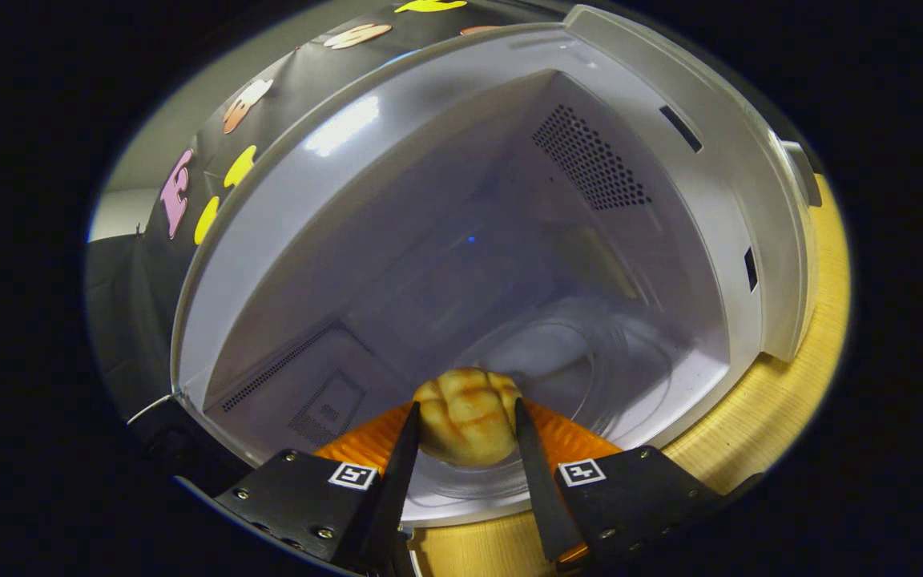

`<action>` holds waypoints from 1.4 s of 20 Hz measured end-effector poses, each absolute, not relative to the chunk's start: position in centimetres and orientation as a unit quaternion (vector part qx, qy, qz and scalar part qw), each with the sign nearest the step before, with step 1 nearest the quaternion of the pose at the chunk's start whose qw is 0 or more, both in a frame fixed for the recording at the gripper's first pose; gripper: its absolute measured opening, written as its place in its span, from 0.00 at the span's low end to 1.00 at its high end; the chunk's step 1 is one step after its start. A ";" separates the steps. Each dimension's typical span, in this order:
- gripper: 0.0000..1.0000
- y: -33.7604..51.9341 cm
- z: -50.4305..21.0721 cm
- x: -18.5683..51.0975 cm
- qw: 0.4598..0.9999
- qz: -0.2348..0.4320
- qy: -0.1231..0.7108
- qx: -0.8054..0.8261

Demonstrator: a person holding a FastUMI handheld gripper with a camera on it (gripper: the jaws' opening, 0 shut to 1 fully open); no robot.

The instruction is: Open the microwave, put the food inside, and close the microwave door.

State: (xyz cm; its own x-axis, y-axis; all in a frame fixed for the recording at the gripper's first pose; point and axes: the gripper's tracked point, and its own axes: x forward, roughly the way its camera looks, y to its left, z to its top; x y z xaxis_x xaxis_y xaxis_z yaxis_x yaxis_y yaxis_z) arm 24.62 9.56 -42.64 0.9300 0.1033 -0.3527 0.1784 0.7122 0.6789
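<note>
Gripper view has the gripper (465,437) clenched on a bread roll (468,417), held between both fingers just over the near rim of the glass turntable (590,377), the open microwave (461,240) cavity lying straight ahead.

A staged recording booth got up as a kitchen corner: a white microwave (461,240) stands open on a pale wood-grain worktop (758,425), with a glass turntable (590,377) inside its cavity, while black cloth (133,304) hangs as the wall behind instead of tiles or cupboards.
</note>
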 end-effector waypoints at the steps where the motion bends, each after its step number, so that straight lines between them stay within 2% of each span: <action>1: 0.72 9.5 -42.5 24.6 0.905 -0.016 0.183 0.384; 3: 0.79 9.4 -42.5 24.7 0.905 -0.016 0.180 0.384; 6: 0.84 9.3 -42.2 24.7 0.913 -0.018 0.171 0.369; 7: 0.91 9.3 -42.2 24.6 0.918 -0.021 0.170 0.359; 9: 0.96 9.3 -42.5 24.4 0.923 -0.027 0.173 0.343; 19: 0.96 9.0 -37.3 21.8 0.931 -0.007 0.151 0.333; 21: 0.96 9.6 -35.1 19.7 0.929 0.012 0.153 0.336; 28: 0.96 10.5 -24.0 9.4 0.954 0.101 0.069 0.274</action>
State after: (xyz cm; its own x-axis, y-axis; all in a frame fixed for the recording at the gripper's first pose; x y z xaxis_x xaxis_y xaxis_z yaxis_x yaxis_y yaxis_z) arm 9.38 10.46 -24.01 0.9699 0.2313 -0.0756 -0.1559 0.8293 0.5365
